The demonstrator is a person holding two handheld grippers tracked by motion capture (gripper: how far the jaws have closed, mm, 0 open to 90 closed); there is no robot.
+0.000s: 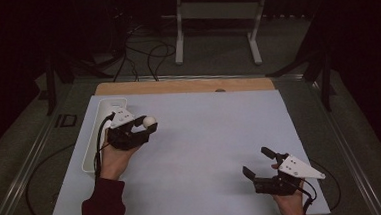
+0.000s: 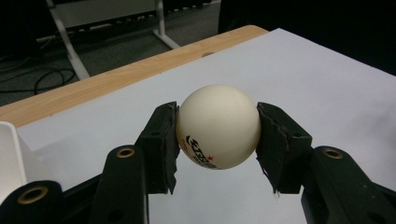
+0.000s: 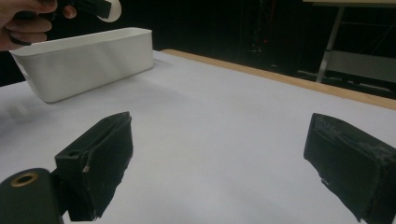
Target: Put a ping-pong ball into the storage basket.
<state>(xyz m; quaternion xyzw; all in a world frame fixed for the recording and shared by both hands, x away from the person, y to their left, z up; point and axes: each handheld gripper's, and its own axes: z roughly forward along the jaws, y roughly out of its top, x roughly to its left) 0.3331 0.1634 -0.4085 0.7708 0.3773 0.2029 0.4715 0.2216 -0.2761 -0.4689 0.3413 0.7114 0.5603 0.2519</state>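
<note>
Up at the left of the high view, the left gripper [image 1: 147, 126] is clamped on a white ping-pong ball [image 1: 150, 122], its pads [image 2: 164, 140] pressing both sides of the ball and holding it above the pale table sheet [image 1: 205, 136], just beside the long white bin [image 1: 91, 143] lying along the sheet's left edge. Down at the lower right, the right gripper [image 1: 258, 163] hovers low over the sheet, jaws spread wide with nothing between them
</note>
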